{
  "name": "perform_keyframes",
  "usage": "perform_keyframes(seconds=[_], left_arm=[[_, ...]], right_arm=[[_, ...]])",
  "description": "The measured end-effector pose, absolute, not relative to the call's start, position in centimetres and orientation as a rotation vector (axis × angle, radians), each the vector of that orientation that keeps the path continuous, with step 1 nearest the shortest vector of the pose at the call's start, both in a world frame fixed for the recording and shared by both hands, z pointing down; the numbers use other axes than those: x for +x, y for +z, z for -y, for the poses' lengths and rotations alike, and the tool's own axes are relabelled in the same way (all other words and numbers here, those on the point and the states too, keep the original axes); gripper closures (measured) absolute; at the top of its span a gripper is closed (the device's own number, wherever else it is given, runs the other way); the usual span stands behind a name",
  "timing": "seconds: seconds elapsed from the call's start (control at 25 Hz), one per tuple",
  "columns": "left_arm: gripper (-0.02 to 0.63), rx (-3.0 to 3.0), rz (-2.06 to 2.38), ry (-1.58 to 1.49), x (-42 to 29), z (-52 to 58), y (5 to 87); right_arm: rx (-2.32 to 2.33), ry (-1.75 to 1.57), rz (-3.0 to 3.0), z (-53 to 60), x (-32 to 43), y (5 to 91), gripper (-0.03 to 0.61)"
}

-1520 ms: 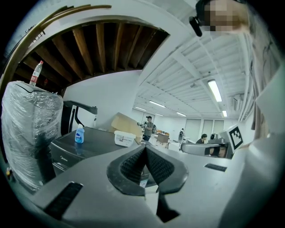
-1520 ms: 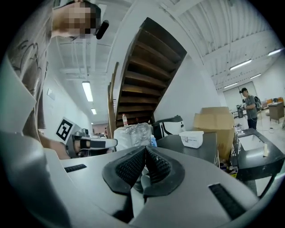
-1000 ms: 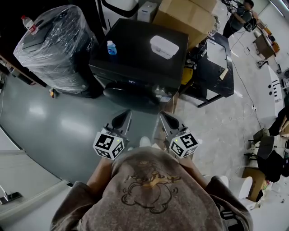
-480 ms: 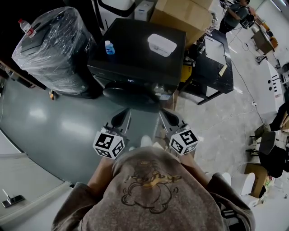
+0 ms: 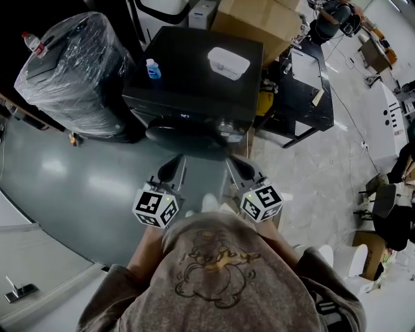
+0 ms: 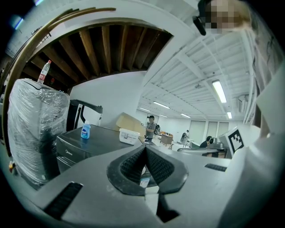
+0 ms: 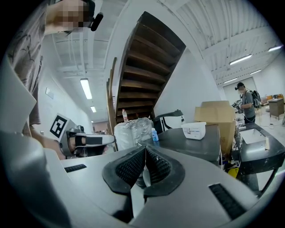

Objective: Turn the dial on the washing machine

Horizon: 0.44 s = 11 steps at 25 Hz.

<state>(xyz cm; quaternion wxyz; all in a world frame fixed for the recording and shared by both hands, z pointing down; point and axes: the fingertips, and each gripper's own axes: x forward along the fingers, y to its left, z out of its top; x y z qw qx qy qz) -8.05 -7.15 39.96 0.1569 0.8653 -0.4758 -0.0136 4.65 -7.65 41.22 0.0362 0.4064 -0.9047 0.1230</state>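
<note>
**Dial (image 5: 225, 127) on the washer's front, both grippers short of it**

Far left stood a wrapped bundle (image 5: 71, 61), well clear of the job. Next to it was the black washer (image 5: 194, 84), with a blue bottle (image 5: 150, 68) and a white box (image 5: 228, 63) on its top. The dial, as best I could make out from above, was the small pale knob at the right end of the front panel. It was too small for me to read its setting.

My left gripper (image 5: 172, 166) hung in front of the washer, near it but not touching. Its jaws were fully together with nothing between the pads. My right gripper (image 5: 238, 166) hung just beside it, likewise closed tight and empty. It pointed toward the panel's right end but was apart from the dial.

As for progress, I judged it open either way. Neither gripper held the dial, and the knob's position told me nothing. That would fit hands drawn up ahead of a turn, or hands taken off the knob with the turn made. Further right, a cardboard box (image 5: 259, 19) and a dark table (image 5: 305, 84) played no part.
</note>
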Motion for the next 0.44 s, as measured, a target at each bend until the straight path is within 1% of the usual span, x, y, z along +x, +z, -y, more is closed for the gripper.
perform_keyframes(seconds=[0.44], left_arm=[[0.621, 2.463, 1.366, -0.019, -7.88, 7.03, 40.59]], right_arm=[[1.254, 0.387, 2.768, 7.67, 4.95, 41.75, 0.575]])
